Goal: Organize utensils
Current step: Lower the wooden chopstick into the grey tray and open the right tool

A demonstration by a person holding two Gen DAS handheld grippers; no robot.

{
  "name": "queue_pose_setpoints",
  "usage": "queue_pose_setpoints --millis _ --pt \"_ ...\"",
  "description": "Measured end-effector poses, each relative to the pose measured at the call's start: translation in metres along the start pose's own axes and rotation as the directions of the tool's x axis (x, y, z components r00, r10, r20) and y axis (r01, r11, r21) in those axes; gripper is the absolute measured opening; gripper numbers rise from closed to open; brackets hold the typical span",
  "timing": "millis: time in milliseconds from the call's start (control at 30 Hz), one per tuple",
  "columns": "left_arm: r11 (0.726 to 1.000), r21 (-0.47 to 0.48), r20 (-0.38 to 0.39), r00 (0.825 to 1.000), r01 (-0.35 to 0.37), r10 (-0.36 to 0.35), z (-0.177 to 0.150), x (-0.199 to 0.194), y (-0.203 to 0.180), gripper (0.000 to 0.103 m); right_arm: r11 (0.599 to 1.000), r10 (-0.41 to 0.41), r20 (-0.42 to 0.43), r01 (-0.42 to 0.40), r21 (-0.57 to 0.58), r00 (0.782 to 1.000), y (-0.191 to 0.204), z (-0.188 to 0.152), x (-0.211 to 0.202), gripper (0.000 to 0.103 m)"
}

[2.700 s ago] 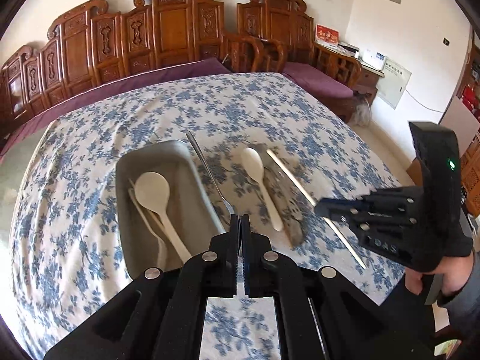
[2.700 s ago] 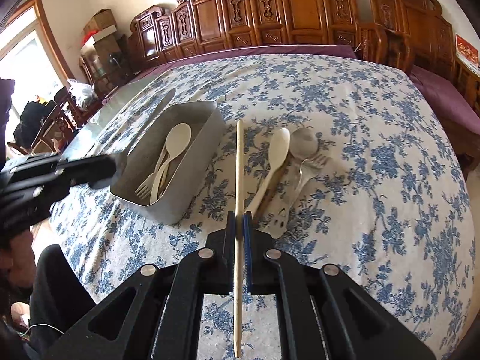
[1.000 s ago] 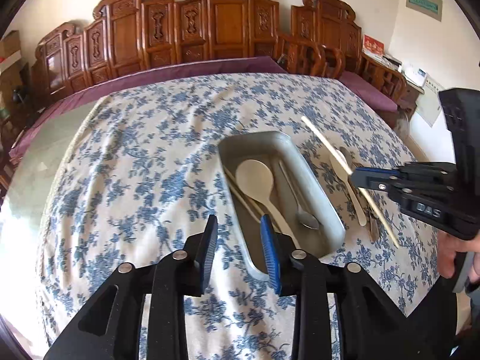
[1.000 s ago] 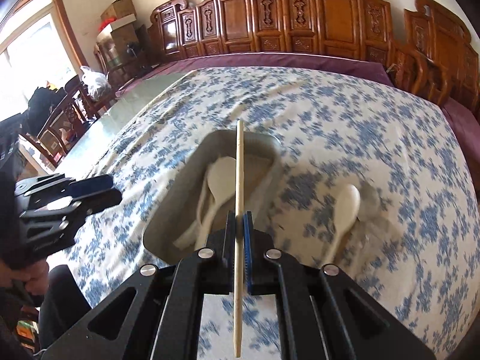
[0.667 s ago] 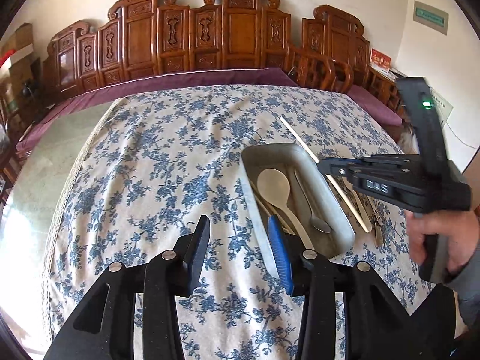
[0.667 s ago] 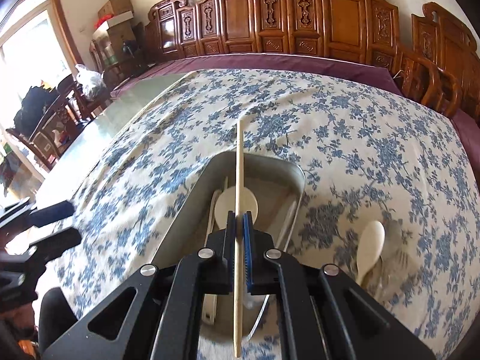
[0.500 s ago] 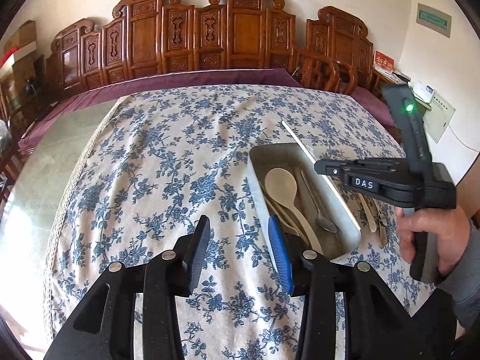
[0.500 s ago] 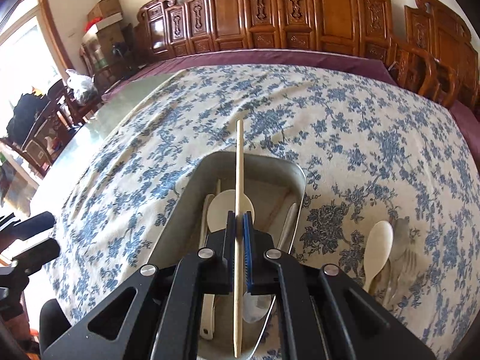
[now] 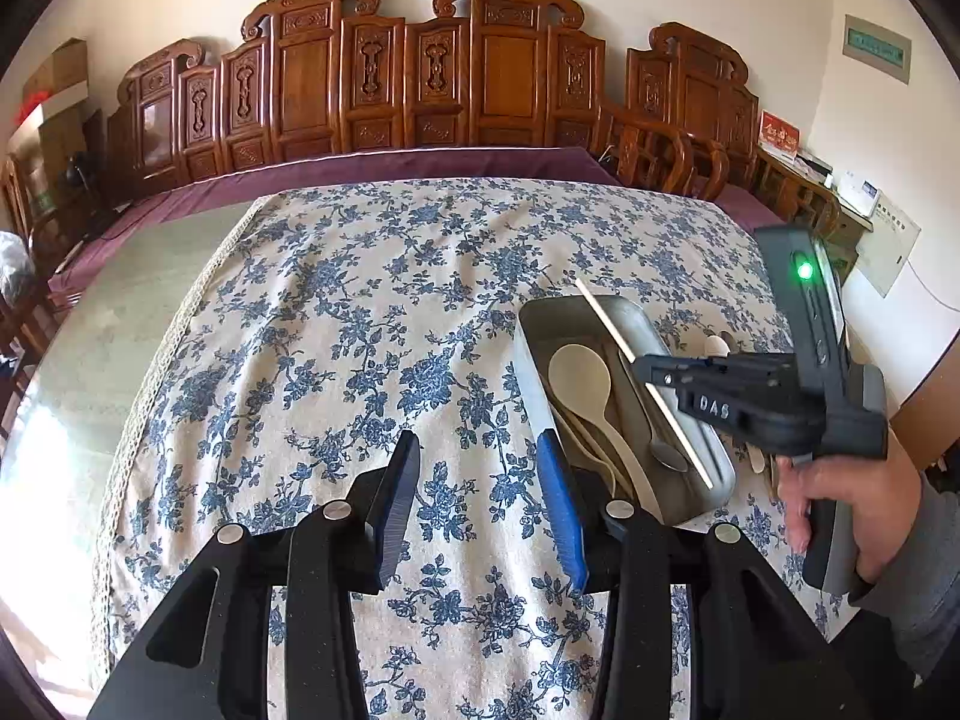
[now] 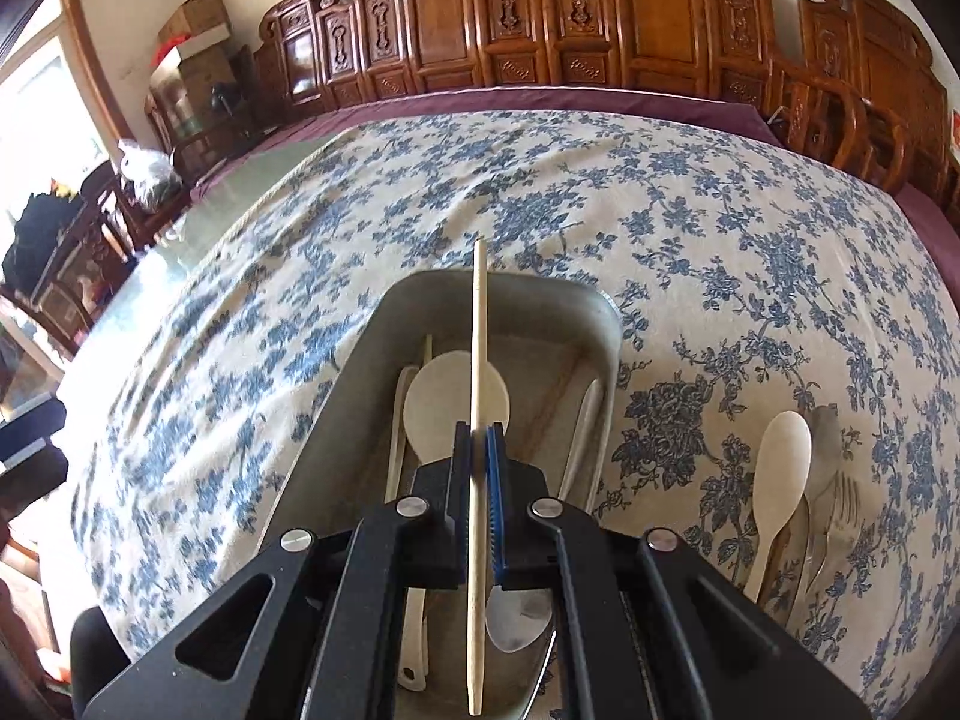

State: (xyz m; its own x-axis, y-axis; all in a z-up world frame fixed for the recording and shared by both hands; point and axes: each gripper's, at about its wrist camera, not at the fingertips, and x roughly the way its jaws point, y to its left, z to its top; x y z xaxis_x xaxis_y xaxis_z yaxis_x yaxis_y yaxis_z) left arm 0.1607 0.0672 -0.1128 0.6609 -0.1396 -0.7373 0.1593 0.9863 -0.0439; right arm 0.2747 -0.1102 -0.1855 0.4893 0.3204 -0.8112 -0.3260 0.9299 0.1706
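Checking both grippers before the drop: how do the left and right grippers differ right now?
The left gripper is open and empty over the floral tablecloth; the right gripper is shut on a pale wooden chopstick above the grey metal tray. Both are black and angled downward.

A tray (image 10: 606,324) on the tablecloth (image 10: 750,228) holds spoons (image 10: 444,402); more utensils (image 10: 798,492) lie right of it.

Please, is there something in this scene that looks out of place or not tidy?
Some utensils lie loose on the tablecloth beside the metal tray, not inside it. The right tongs hold one chopstick over the tray. Nothing looks spilled or damaged.
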Motion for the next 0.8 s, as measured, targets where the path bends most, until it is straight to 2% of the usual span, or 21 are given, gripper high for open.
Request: queue_pose_setpoints --millis 133,433,500,600,733,800 --pt "1.000 -0.004 -0.003 1.000 0.001 -0.001 0.000 0.000 -0.001 0.038 1.000 -0.031 -0.022 0.031 0.006 0.999 -0.002 -0.003 0.005 0.006" --pt "1.000 0.006 -0.003 1.000 0.004 -0.004 0.000 0.000 -0.010 0.039 1.000 0.001 -0.010 -0.001 0.011 1.000 -0.010 -0.006 -0.007 0.007" --pt "1.000 0.010 -0.001 1.000 0.007 -0.007 -0.001 -0.001 -0.014 0.040 1.000 0.016 0.014 -0.016 0.012 1.000 -0.014 -0.008 -0.020 0.007" --pt "1.000 0.020 0.008 1.000 0.009 -0.009 0.000 -0.005 -0.022 0.046 0.999 0.034 0.047 -0.036 0.034 0.998 -0.025 -0.013 -0.045 0.007" --pt "0.999 0.028 0.021 1.000 0.023 -0.024 0.000 -0.010 -0.036 0.049 0.999 0.021 0.085 -0.024 0.030 0.996 -0.039 -0.026 -0.080 0.007" --pt "0.999 0.036 0.028 0.999 0.027 -0.028 0.000 -0.013 -0.045 0.053 0.999 0.007 0.098 -0.011 0.033 0.995 -0.048 -0.035 -0.096 0.014"
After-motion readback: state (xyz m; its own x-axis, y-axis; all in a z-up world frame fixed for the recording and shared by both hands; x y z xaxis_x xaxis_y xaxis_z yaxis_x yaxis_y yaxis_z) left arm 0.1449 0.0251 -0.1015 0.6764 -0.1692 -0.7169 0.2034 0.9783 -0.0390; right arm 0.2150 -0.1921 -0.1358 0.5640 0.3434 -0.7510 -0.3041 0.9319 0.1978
